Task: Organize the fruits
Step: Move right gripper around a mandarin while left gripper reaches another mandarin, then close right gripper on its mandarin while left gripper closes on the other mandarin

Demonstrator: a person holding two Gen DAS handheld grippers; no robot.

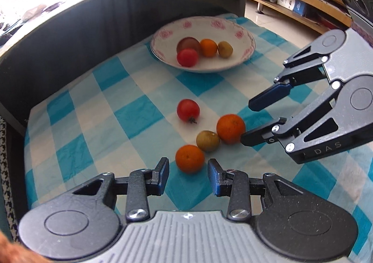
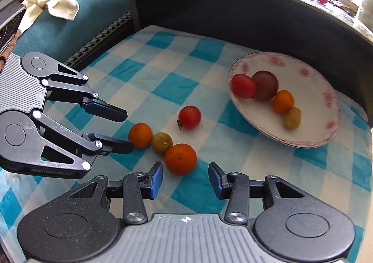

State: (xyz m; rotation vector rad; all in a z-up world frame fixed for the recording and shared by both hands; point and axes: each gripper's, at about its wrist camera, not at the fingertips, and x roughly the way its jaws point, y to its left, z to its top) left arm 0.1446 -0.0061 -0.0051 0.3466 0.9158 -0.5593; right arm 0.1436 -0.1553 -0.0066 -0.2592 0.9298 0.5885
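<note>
On the checked cloth (image 1: 139,113), four loose fruits bunch up, well apart from the bowl (image 1: 242,29). Left gripper (image 1: 188,175) and right gripper (image 2: 185,180) both gape wide, each facing an orange (image 1: 190,158) (image 2: 180,158). Risk — a finger nudges the touching green fruit (image 1: 207,140) and the cluster rolls.

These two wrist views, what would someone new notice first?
Probably the white floral plate at the far side of the blue checked cloth, holding four fruits. Nearer, a tomato, two oranges and a greenish fruit lie loose, with the open left gripper and right gripper each facing an orange.
</note>
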